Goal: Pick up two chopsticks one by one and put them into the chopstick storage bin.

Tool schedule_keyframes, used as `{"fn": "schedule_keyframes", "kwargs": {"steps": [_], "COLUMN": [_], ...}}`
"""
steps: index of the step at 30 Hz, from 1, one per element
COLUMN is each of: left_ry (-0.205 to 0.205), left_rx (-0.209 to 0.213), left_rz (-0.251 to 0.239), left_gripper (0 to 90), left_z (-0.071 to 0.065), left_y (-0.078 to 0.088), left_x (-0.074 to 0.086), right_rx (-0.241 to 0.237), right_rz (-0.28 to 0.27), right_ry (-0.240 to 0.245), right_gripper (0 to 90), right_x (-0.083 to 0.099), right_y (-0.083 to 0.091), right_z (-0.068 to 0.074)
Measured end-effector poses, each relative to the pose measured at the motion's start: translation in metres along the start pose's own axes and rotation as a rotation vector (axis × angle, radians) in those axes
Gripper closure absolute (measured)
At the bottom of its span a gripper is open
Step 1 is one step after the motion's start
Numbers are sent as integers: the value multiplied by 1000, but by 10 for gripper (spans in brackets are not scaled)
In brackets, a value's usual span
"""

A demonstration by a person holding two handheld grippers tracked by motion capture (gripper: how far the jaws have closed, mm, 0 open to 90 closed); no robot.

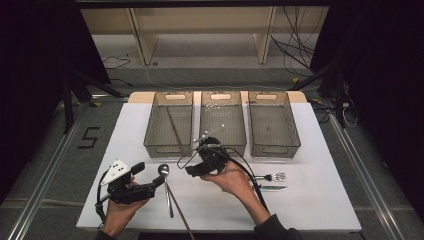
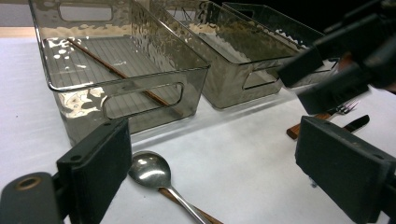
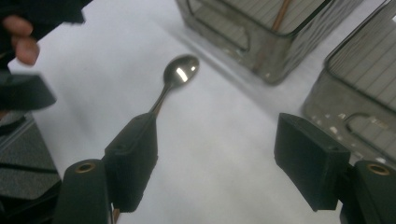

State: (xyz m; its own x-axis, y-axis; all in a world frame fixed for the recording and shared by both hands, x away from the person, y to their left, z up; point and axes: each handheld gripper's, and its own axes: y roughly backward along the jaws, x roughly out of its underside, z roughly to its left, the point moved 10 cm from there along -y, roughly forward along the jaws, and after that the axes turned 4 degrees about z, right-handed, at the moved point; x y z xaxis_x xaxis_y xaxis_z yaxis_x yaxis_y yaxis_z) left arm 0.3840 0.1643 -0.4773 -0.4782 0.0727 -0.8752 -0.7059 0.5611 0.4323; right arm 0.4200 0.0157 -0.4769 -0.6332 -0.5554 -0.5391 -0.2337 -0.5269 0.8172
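A metal spoon (image 1: 163,170) lies on the white table (image 1: 310,210), its handle crossing a brown chopstick (image 1: 180,215). My left gripper (image 1: 150,175) stands open just left of the spoon's bowl. From the left gripper view the spoon (image 2: 149,170) sits low between the open jaws, near the left one (image 2: 219,172). My right gripper (image 1: 192,161) is open too, right of the spoon and pointing left at it. Its own view has the spoon (image 3: 181,70) ahead of the empty gripper (image 3: 219,163). A second chopstick (image 1: 174,127) rests in the left bin (image 1: 150,134).
Three smoky clear bins stand in a row at the back: left, middle (image 1: 239,131) and right (image 1: 294,134). A fork (image 1: 272,176) and a knife (image 1: 270,188) lie right of my right hand. Cables trail from both grippers. The table's front edge is close to my forearms.
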Motion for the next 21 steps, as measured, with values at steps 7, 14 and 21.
{"fn": "schedule_keyframes", "kwargs": {"steps": [7,14,21], "left_ry": [-1,-1,-2], "left_rx": [-1,-2,-5], "left_rz": [1,2,3], "left_gripper": [105,105,104], "left_z": [0,0,1], "left_y": [0,0,0], "left_x": [0,0,0], "right_rx": [-9,-8,-4], "right_rz": [54,139,188], "right_ry": [54,123,169], "right_gripper": [305,306,310], "right_x": [26,51,61], "right_y": [-6,-19,-28], "right_z": [23,46,62]}}
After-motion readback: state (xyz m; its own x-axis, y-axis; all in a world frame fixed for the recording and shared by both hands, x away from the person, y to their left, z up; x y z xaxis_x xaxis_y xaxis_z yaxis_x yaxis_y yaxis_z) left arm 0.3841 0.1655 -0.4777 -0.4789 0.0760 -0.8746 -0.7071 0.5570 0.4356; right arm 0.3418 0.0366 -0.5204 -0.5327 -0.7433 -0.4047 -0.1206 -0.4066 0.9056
